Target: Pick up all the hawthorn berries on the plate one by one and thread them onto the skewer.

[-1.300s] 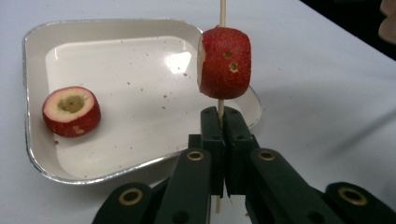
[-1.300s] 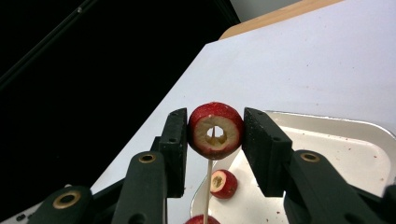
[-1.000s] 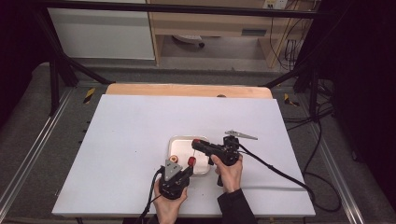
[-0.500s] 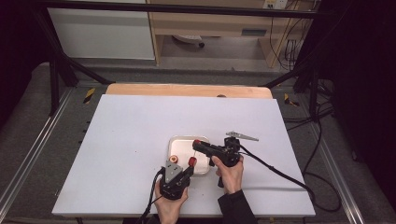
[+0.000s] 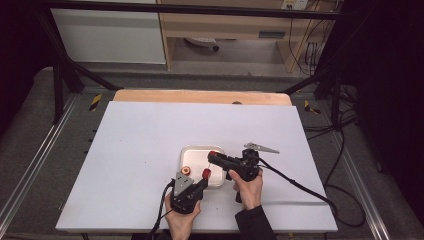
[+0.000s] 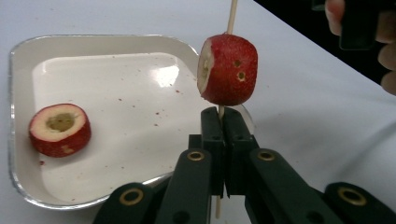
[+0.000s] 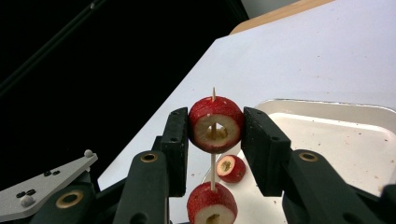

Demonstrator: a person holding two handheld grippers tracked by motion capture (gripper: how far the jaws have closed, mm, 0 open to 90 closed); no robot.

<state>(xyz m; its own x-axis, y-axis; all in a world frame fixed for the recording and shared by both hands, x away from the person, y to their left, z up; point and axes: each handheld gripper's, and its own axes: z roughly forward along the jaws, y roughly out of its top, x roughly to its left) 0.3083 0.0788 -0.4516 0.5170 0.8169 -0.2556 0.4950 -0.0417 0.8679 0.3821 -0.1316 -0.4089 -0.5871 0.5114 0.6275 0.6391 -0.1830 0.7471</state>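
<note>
Little is changing across the last second: both hands are staying near the front edge of the white worktop point(image 5: 150, 150), with the right gripper point(image 5: 214, 156) edging only slightly over the tray point(image 5: 192, 151).

From the high view, the left gripper point(image 5: 205, 175) is sitting at the tray's front edge with a red piece at its tip, and the right gripper is reaching in from the right, its tip over the tray's right side. A cut strawberry ring point(image 5: 186, 170) is lying at the tray's near left corner.

Along the left gripper view, the fingers point(image 6: 212, 135) are pressing fully together on a thin wooden skewer point(image 6: 231, 14) standing upright, with a strawberry piece point(image 6: 228, 70) threaded on it just above them. The ring is resting in the tray's left part.

Along the right gripper view, the fingers point(image 7: 180, 140) are standing partly apart, squeezing a hollow strawberry slice point(image 7: 215, 125) from both sides. The skewer's point is poking through this slice, and the other piece is sitting lower on the stick.
</note>
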